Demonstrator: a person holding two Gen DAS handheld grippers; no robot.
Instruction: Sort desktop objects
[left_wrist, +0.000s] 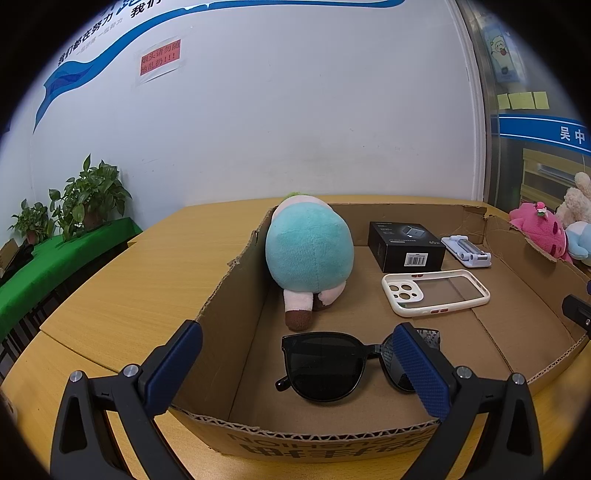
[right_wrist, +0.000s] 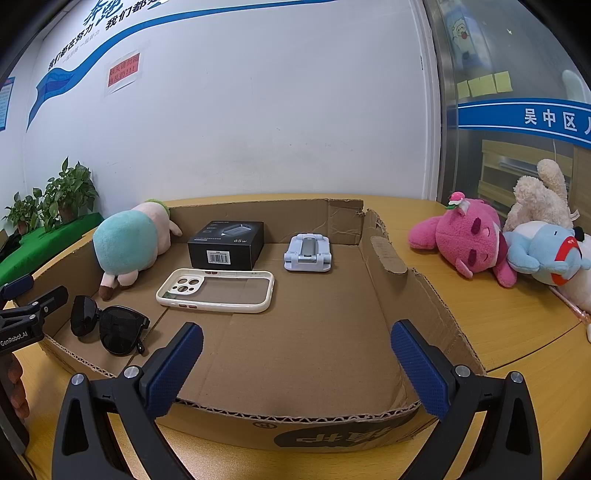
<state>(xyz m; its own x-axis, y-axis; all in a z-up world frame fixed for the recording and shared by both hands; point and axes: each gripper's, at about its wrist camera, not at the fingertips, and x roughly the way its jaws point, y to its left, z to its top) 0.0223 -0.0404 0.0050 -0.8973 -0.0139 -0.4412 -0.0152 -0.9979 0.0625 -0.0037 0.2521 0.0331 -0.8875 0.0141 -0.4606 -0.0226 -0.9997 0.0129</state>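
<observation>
A shallow cardboard box (left_wrist: 229, 288) (right_wrist: 402, 295) lies on the wooden table. Inside it lie a teal plush toy (left_wrist: 308, 254) (right_wrist: 123, 245), a black carton (left_wrist: 404, 245) (right_wrist: 227, 243), a white phone case (left_wrist: 436, 291) (right_wrist: 216, 290), a pale blue phone stand (left_wrist: 467, 251) (right_wrist: 308, 253) and black sunglasses (left_wrist: 325, 363) (right_wrist: 107, 325). My left gripper (left_wrist: 299, 363) (right_wrist: 22, 306) is open, with nothing held, just above the sunglasses at the box's near left corner. My right gripper (right_wrist: 297, 363) hangs open over the box's bare near floor.
Outside the box to the right lie a pink plush (right_wrist: 469, 240) (left_wrist: 541, 230), a light blue plush (right_wrist: 546, 254) and a cream plush (right_wrist: 539, 199). Potted plants (left_wrist: 79, 201) stand on a green-covered surface at the left. A white wall rises behind the table.
</observation>
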